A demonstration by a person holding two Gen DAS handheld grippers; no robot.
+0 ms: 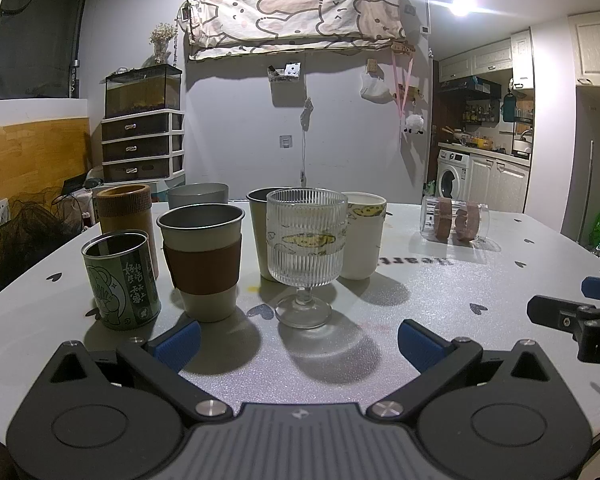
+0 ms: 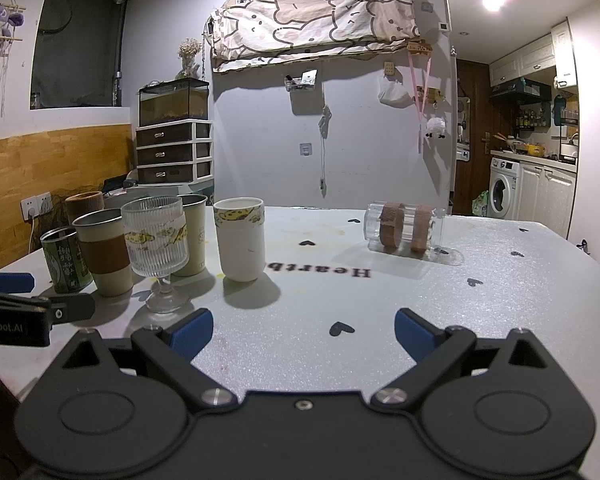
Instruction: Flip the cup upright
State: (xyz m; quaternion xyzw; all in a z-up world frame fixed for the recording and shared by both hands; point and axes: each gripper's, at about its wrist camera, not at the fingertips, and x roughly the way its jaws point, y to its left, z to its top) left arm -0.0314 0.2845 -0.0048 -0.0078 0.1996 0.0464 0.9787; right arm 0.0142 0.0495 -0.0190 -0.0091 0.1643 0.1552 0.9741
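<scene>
Clear cup (image 2: 405, 227) lying on its side on the table (image 2: 500, 300), well right of the white cup (image 2: 240, 240), left gripper (image 1: 298, 342) jaws apart, right gripper (image 2: 303, 330) jaws apart, both low over table, holding nothing

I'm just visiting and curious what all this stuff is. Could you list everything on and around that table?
Clear cup with two brown bands: one, lying on its side, far right of the table, apart from the rest.
Ribbed stemmed glass: one, clear, upright, front of the cluster.
White cup with yellow print: one, upright, right end of the cluster.
Cream cup with brown sleeve: one, upright, left of the glass.
Green printed tin: one, upright, far left.
Brown cylinder cup: one, behind the tin.
Table: one, grey with black hearts.
Drawer unit: one, dark fronts, by the wall.
Left gripper: blue fingers, open.
Right gripper: blue fingers, open.
</scene>
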